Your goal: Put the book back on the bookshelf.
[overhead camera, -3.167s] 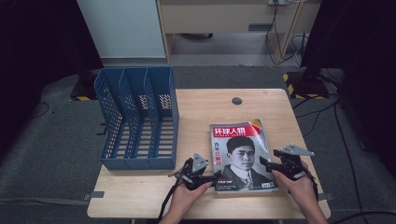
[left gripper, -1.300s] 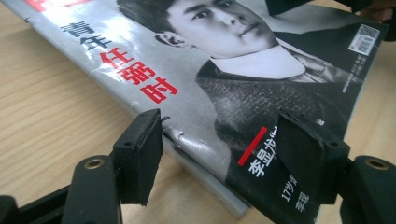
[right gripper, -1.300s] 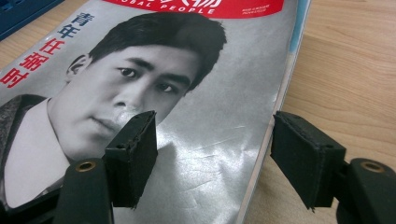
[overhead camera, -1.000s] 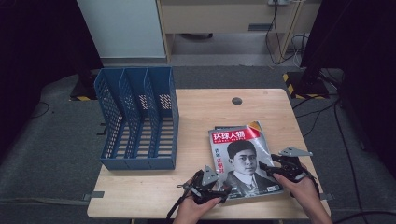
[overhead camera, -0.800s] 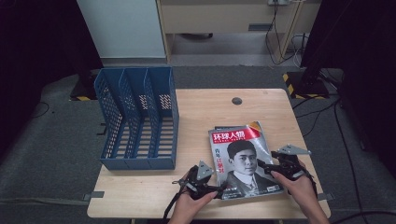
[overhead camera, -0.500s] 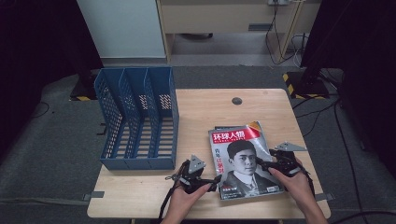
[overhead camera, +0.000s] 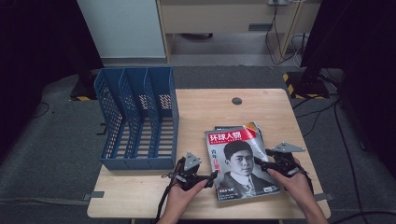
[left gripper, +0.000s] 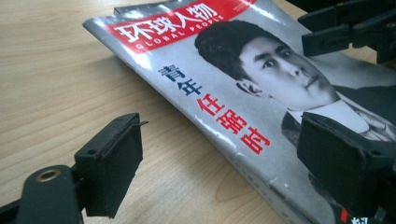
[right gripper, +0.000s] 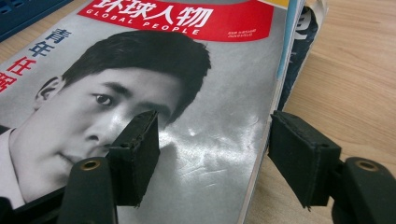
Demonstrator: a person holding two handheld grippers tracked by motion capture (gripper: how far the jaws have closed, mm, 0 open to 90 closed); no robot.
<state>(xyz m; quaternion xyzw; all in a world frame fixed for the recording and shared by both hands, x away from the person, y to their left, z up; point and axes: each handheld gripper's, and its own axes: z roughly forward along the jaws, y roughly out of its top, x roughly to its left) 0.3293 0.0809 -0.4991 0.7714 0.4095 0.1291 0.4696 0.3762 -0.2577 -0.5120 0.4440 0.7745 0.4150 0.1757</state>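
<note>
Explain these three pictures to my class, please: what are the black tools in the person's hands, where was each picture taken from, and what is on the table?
No robot here: a person holds a hand tool with two-jaw tongs in each hand. The high view looks down on the wooden table from above the person's side. The other two come from small cameras riding on the tools, each looking along its own black jaws.

On the table lies a magazine with a red title band and a portrait, on top of other magazines. A blue file rack with three compartments lies beside it.

The left tongs stand open astride the magazine's spine edge, holding nothing. The right tongs are at the opposite edge, one jaw above the cover and one off its edge; they have just been closing but do not yet pinch it.
</note>
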